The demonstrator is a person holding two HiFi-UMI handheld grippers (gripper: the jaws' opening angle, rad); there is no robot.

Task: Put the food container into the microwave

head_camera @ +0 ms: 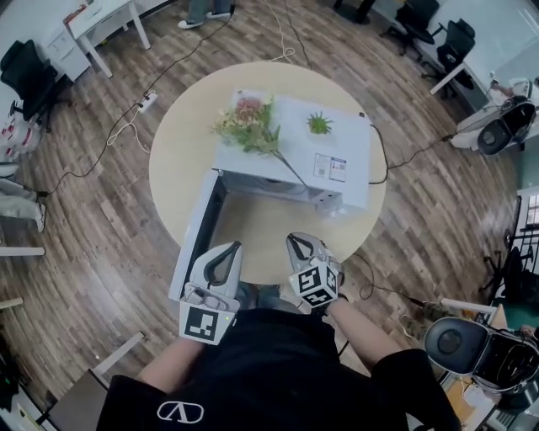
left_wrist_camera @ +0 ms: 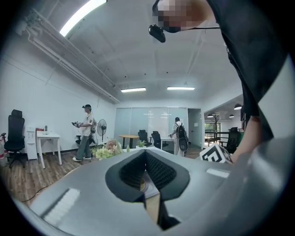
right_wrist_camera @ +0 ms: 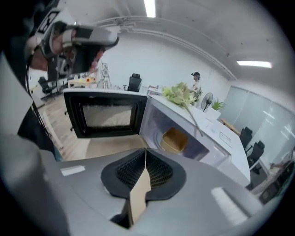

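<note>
A white microwave point(head_camera: 290, 156) stands on a round table point(head_camera: 177, 168) with its door point(head_camera: 195, 231) swung open to the left. In the right gripper view a tan food container point(right_wrist_camera: 175, 139) sits inside the microwave's cavity point(right_wrist_camera: 159, 126), beside the dark-framed door point(right_wrist_camera: 103, 114). The head view does not show the container. My left gripper point(head_camera: 227, 250) and right gripper point(head_camera: 299, 242) hover at the table's near edge, close to my body. Both are shut and hold nothing. The left gripper point(left_wrist_camera: 145, 152) looks across the room, and the right gripper point(right_wrist_camera: 145, 152) faces the open cavity.
A bunch of flowers point(head_camera: 248, 126) and a small potted plant point(head_camera: 319, 124) lie on top of the microwave. Cables point(head_camera: 126, 126) run over the wooden floor. Office chairs point(head_camera: 442, 42) and a white desk point(head_camera: 97, 21) stand around. People point(left_wrist_camera: 85, 131) stand in the room.
</note>
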